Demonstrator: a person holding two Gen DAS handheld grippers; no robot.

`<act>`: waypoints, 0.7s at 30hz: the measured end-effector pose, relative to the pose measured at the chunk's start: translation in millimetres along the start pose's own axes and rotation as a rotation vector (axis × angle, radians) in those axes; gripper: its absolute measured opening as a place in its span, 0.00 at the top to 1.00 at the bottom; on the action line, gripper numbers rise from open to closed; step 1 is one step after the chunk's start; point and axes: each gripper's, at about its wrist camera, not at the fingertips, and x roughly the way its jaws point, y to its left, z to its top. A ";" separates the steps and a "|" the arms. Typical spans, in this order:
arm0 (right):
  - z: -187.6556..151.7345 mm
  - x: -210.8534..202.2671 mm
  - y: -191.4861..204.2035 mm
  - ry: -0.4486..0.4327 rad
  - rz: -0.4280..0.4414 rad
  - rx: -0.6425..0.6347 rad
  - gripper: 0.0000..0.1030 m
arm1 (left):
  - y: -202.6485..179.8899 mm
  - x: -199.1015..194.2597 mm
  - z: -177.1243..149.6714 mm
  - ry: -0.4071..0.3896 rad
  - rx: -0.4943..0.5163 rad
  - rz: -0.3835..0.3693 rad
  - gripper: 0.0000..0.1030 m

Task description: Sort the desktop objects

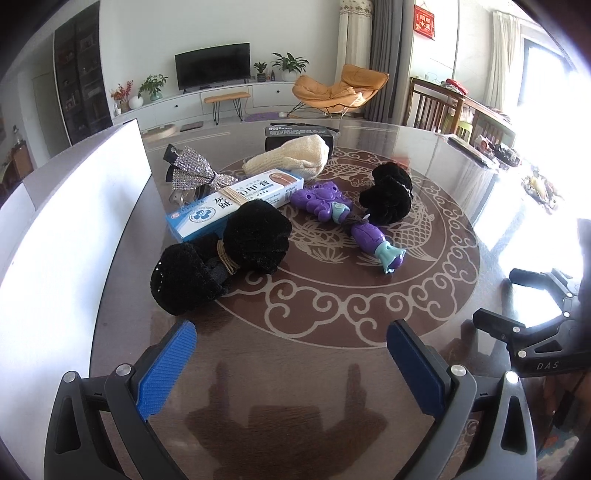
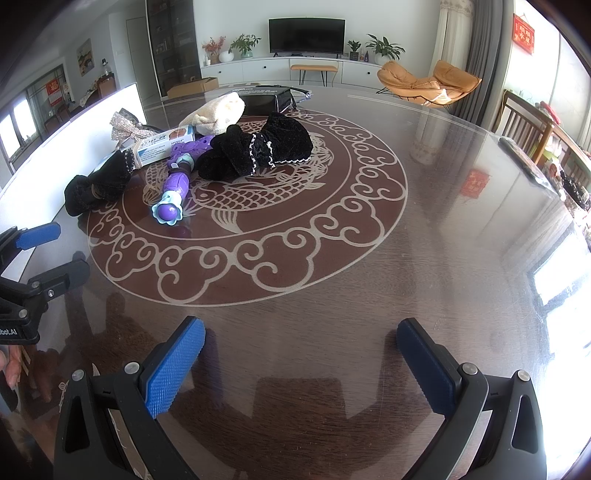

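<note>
Glass top: glossy table (image 2: 424, 206), objects clustered toward its far left edge.
Left gripper (image 1: 291, 350): jaws wide, empty, nearest black bow (image 1: 221, 254).
Right gripper (image 2: 301, 350): jaws wide, empty, over bare near edge.
Objects: box (image 1: 236, 201), purple toy (image 1: 347, 221), second bow (image 2: 258, 149).
Obstruction: white bin (image 1: 74, 206) at left edge; bow overlaps box.

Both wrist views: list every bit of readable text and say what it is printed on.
"DAS": on the right tongs body, left wrist view.
"bot.AI": on the left tongs body, cut off at the frame edge, right wrist view.
"灰" and "甲": large characters on the blue and white box; its other print is too small to read.
Black box label: blurred.
Red wall hanging: characters unreadable.
</note>
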 end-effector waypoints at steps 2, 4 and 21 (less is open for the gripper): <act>0.0 0.0 0.0 0.000 0.000 0.000 0.00 | 12.3 -3.9 20.7 -0.016 -0.019 0.006 0.00; 0.0 -0.2 -0.2 0.000 0.000 0.000 0.00 | 26.5 1.9 42.9 -0.016 -0.044 0.009 0.00; -0.3 0.0 0.0 0.000 0.000 0.000 0.00 | 28.0 56.8 36.7 0.168 -0.028 -0.160 0.00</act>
